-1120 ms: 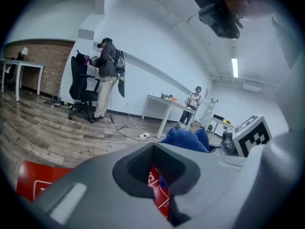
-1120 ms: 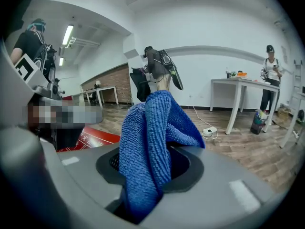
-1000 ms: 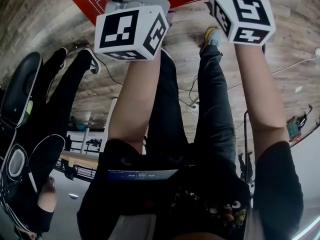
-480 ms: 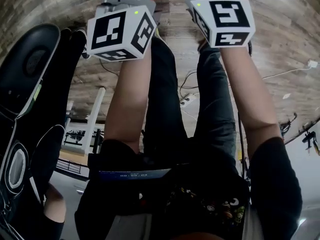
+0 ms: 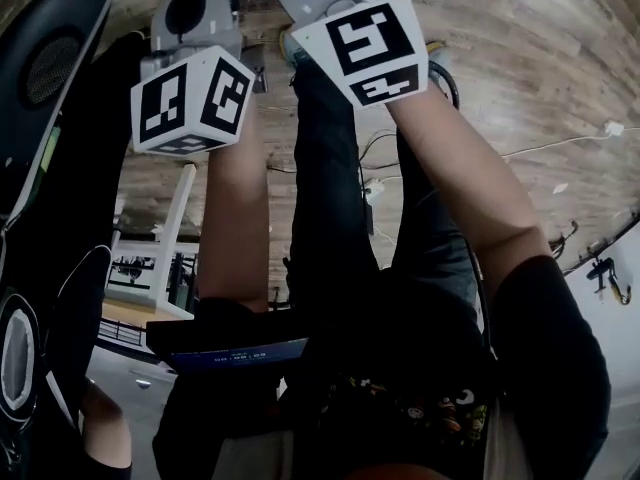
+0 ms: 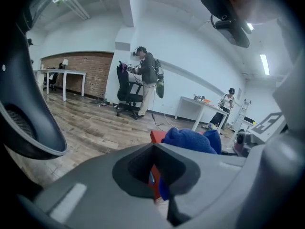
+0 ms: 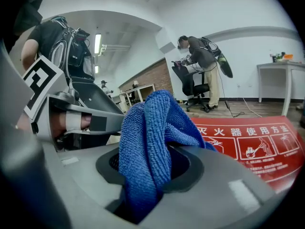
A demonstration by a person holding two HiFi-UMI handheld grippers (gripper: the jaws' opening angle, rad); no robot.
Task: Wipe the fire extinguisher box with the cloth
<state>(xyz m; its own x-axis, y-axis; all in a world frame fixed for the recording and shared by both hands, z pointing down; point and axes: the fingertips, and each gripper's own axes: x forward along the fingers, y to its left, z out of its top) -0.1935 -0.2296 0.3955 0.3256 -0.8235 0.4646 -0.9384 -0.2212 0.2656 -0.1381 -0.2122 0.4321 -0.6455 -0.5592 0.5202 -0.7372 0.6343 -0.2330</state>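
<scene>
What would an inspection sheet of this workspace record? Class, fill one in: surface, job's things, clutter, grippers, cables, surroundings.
Surface: wood-plank floor; no table in use.
Job's things: blue cloth, bunched; red fire extinguisher box beyond it, printed face showing.
Clutter: nothing seen near the box.
Grippers: right gripper shut on the cloth; left gripper jaws together, empty.
Cables: white cable across the floor.
Surroundings: person standing by an office chair; white table; brick wall.

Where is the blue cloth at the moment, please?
In the right gripper view, the cloth is clamped in the right gripper, the red box beyond it.
</scene>
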